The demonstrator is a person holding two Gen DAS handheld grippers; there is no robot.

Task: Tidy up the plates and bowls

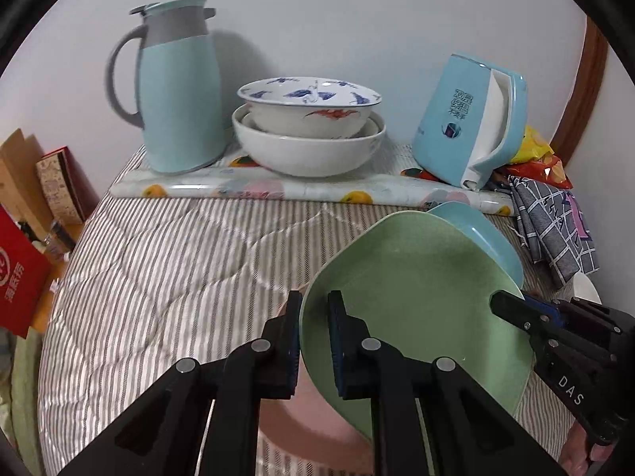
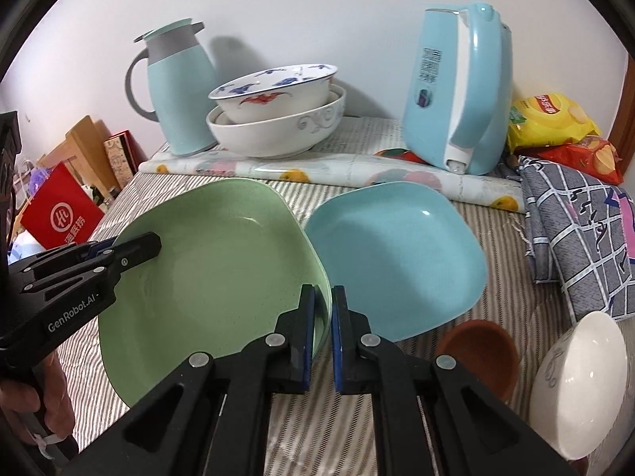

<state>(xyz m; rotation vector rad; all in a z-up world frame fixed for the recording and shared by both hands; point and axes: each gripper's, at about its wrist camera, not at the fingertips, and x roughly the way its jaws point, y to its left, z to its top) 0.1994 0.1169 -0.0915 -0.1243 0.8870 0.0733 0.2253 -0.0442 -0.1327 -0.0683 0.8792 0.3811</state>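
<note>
A: Which step is this?

B: The green plate (image 2: 206, 277) is held off the striped bed (image 1: 158, 269) by both tongs: the left tongs (image 1: 315, 309) clenched on its left rim, the right tongs (image 2: 323, 301) clenched on its right rim, just beside the blue plate (image 2: 397, 254).

A: Next?

B: Probably setting it squarely onto the blue plate, both rims kept level.

A: And the rest?

B: Nested bowls (image 2: 274, 119) sit at the bed's far edge by a white wall, between a jug (image 1: 178, 91) and a kettle (image 2: 460, 87)
</note>
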